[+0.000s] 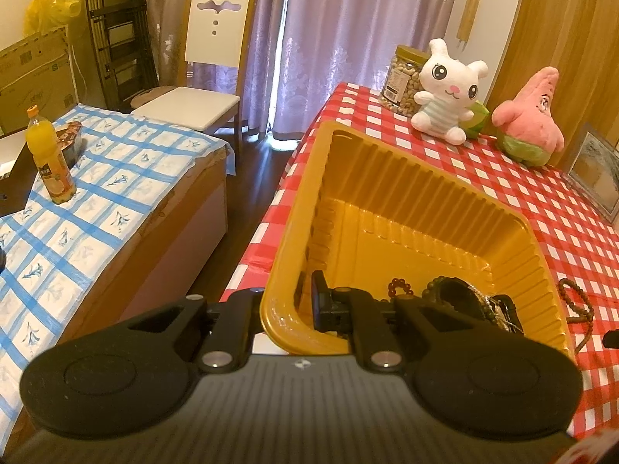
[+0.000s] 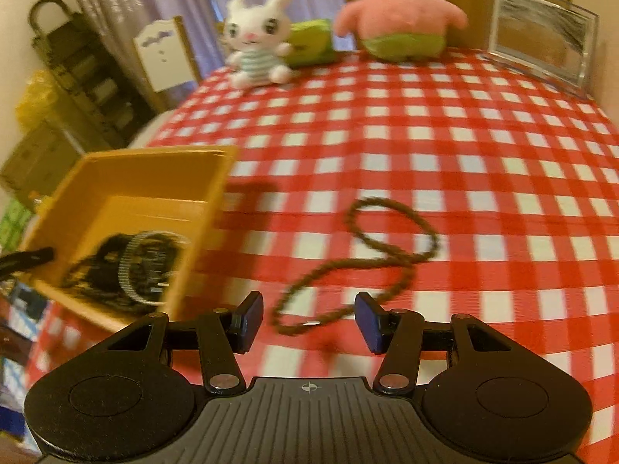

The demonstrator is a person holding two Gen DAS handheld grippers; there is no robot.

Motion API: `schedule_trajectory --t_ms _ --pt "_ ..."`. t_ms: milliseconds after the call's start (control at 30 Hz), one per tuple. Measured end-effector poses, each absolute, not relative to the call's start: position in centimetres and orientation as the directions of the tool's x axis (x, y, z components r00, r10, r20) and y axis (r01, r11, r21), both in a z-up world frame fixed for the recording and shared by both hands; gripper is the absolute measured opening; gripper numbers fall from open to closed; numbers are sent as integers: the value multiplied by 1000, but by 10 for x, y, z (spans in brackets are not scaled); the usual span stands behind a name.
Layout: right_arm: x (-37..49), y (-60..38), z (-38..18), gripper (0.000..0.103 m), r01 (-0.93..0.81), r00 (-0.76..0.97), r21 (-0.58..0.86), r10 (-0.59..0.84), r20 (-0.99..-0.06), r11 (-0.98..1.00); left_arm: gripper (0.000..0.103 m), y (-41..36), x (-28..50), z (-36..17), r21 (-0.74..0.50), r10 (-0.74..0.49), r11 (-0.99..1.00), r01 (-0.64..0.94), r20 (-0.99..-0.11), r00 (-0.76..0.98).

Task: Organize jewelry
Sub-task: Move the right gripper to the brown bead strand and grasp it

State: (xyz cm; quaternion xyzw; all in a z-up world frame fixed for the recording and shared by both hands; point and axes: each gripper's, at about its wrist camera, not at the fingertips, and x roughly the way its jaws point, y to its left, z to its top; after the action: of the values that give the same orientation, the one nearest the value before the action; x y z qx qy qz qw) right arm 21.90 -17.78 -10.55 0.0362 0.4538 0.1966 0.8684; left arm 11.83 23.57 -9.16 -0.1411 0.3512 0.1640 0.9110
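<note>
A yellow plastic tray (image 1: 406,178) stands tilted on the red checked tablecloth (image 1: 522,193). My left gripper (image 1: 288,309) is shut on the tray's near rim, one finger inside and one outside. Dark bracelets and beads (image 1: 456,297) lie in the tray's low corner. A brown bead necklace (image 2: 371,255) lies looped on the cloth to the right of the tray (image 2: 127,193); part of it shows in the left wrist view (image 1: 576,301). My right gripper (image 2: 307,323) is open and empty, just above the necklace's near end.
A white bunny plush (image 1: 445,89), a pink star plush (image 1: 530,120), a green object and a nut jar (image 1: 402,73) stand at the table's far edge. A picture frame (image 2: 541,34) stands at the right. A low table with a juice bottle (image 1: 50,154) is to the left.
</note>
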Motion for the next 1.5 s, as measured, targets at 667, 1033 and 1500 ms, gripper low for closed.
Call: schedule_trajectory --t_ms 667,1033,1500 --pt "271 -180 -151 53 -578 511 31 391 -765 815 10 233 122 -91 -115 239 893 -435 -698 675" --pt "242 -171 -145 35 -620 406 79 405 -819 781 10 234 121 -91 -115 240 892 -436 -698 675" --pt "227 -155 -146 7 -552 496 -28 301 -815 833 10 233 118 -87 -118 235 896 -429 -693 682"
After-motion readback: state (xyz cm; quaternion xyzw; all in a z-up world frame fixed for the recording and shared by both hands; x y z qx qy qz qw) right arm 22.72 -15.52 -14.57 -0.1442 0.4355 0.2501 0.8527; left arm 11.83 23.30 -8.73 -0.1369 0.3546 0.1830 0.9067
